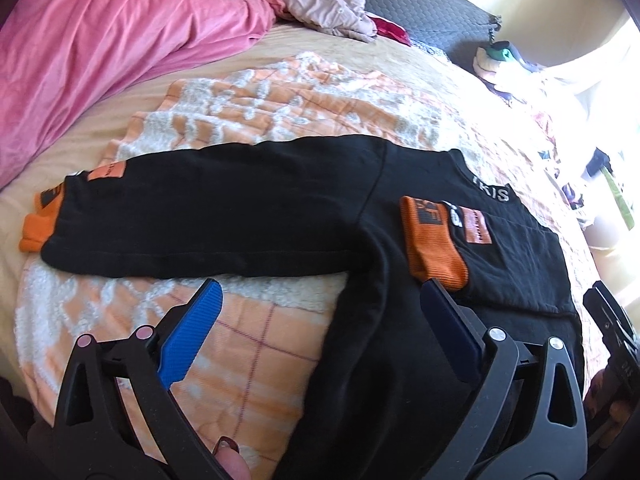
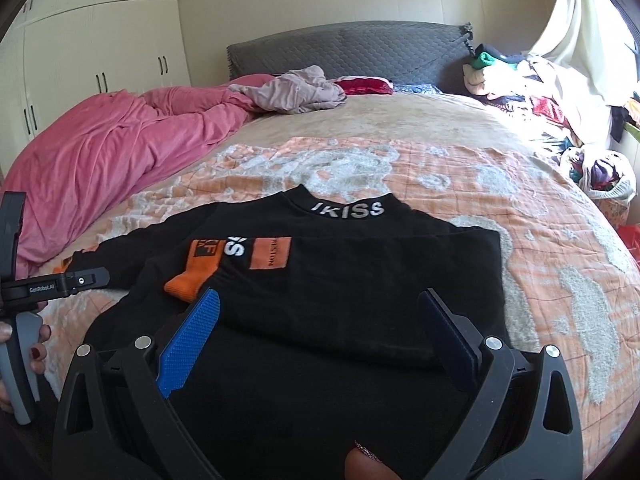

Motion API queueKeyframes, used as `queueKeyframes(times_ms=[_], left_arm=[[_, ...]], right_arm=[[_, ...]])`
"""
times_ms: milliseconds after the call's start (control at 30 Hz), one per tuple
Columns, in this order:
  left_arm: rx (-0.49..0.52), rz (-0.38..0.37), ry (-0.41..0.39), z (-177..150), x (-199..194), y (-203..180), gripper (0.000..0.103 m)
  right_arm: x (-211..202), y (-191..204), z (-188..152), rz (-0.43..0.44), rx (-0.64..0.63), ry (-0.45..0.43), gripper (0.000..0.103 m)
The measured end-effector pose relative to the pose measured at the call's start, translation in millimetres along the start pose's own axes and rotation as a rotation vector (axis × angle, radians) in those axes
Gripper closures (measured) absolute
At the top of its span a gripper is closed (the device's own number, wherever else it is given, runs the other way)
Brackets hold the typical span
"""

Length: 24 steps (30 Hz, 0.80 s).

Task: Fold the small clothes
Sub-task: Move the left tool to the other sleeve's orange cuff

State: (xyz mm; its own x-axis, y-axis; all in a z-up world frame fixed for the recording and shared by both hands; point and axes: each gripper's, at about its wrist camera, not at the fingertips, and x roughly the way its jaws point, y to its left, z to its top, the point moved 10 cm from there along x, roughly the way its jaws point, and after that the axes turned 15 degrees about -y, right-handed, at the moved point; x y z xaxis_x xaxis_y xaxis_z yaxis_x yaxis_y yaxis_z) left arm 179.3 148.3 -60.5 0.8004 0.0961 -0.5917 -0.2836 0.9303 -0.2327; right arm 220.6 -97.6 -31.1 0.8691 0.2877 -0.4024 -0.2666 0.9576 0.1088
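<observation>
One garment: black sweatshirt [image 2: 320, 300] flat on bed [image 2: 540, 208], lower centre of frame.
Fingers: left gripper [image 1: 320, 312] and right gripper [image 2: 320, 316] spread, empty.
Handling: I'd guess soft, light, floppy.
Grip: unfolded sleeve [image 1: 200, 216], orange cuff [image 1: 38, 220].

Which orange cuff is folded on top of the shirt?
The right sleeve's orange cuff lies folded over the black shirt; the other orange cuff stretches out left, on the blanket.

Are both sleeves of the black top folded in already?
No, one sleeve lies stretched out sideways on the blanket; only the other sleeve is folded over the black top.
</observation>
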Motion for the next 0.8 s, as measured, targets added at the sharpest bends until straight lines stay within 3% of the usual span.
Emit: queueKeyframes(times_ms=[800], left_arm=[[-0.154, 0.106, 0.005, 0.0, -25.0, 106.1, 0.010]], right_arm=[[17.7, 107.0, -8.6, 0.127, -0.083, 0.085, 0.005]])
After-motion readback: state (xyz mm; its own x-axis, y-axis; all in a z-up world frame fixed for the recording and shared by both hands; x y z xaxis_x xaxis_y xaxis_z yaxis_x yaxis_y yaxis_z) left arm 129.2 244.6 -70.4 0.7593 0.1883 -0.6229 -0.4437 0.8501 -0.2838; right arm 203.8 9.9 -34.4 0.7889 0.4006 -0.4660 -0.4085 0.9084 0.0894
